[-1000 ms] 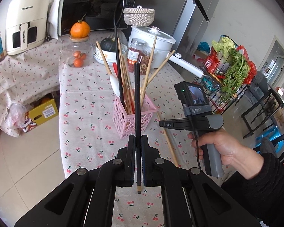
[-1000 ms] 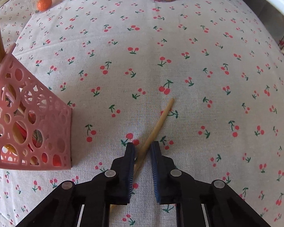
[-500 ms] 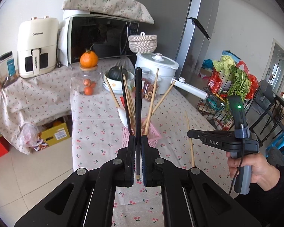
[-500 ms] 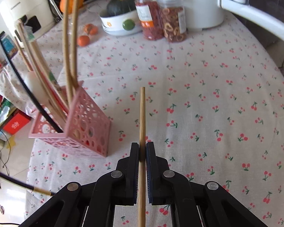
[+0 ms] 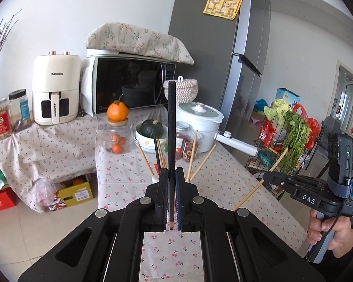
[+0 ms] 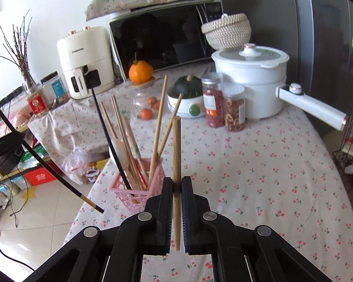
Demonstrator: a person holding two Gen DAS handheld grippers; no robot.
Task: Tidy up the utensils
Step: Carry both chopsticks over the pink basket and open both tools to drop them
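Observation:
My left gripper is shut on a black chopstick that points up and away, held above the table. My right gripper is shut on a wooden chopstick, also held upright in the air. A pink perforated holder stands on the table at the left edge, with several wooden chopsticks, a black one and a white spoon in it. In the left wrist view the holder is mostly hidden behind my fingers; only its chopsticks show. The right gripper with its chopstick also shows there, at the right.
The cherry-print tablecloth covers the table. At the back stand two spice jars, a white pot with a long handle, a bowl with a squash, a jar with oranges, a microwave and an air fryer.
Both grippers have risen and tilted up with their chopsticks. The right one took the wooden chopstick off the cloth; it now stands upright above the table, right of the holder.

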